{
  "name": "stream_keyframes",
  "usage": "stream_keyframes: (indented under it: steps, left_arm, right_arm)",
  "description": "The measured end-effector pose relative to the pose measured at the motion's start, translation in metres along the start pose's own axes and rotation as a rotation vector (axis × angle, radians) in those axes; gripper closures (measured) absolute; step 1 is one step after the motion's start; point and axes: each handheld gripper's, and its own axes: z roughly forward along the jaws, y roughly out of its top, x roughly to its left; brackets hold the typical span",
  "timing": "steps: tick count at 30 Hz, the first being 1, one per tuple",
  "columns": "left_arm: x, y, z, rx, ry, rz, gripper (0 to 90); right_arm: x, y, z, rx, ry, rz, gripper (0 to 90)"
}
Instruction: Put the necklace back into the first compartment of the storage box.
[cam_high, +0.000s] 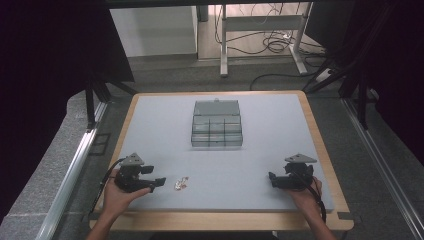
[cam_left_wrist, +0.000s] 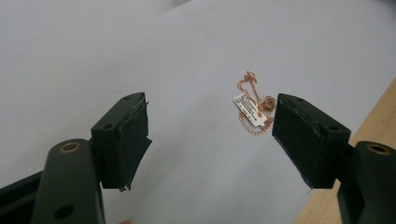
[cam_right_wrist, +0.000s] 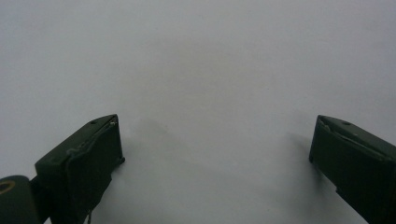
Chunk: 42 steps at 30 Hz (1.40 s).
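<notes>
A person's left hand is holding the left gripper low over the grey mat, well in front of the box and off to its left. In the left gripper view its jaws are standing wide apart with nothing between them, pointing across the mat. Just past those jaws a thin rose-gold chain is lying in a loose tangle on the mat, with a small white tag resting on it; in the high view the chain is sitting just right of the left gripper, in front of the box and apart from it. The box itself is lying at the middle of the mat toward the far side, clear grey plastic, its lid open and tipped back, its inside split into small compartments; what they hold is too small to tell. Farther right, in front of the box and off to its right, the right hand is holding the right gripper, whose jaws are likewise spreading wide over bare mat in the right gripper view.
</notes>
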Motion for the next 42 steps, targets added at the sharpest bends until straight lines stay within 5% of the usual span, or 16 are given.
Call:
stream_keyframes:
  steps: [12, 29, 42]
  left_arm:
    - [0.002, -0.005, -0.007, 0.001, 0.043, 0.007, 30.2]
    - [0.000, -0.006, -0.006, 0.013, 0.050, 0.021, 30.3]
    - [-0.009, 0.011, -0.021, -0.039, 0.036, 0.048, 30.3]
  right_arm:
    - [-0.001, 0.000, -0.001, -0.003, 0.022, -0.026, 6.1]
    - [0.000, -0.001, -0.002, -0.010, 0.025, -0.026, 7.2]
    - [0.001, -0.003, -0.003, -0.019, 0.021, -0.022, 7.6]
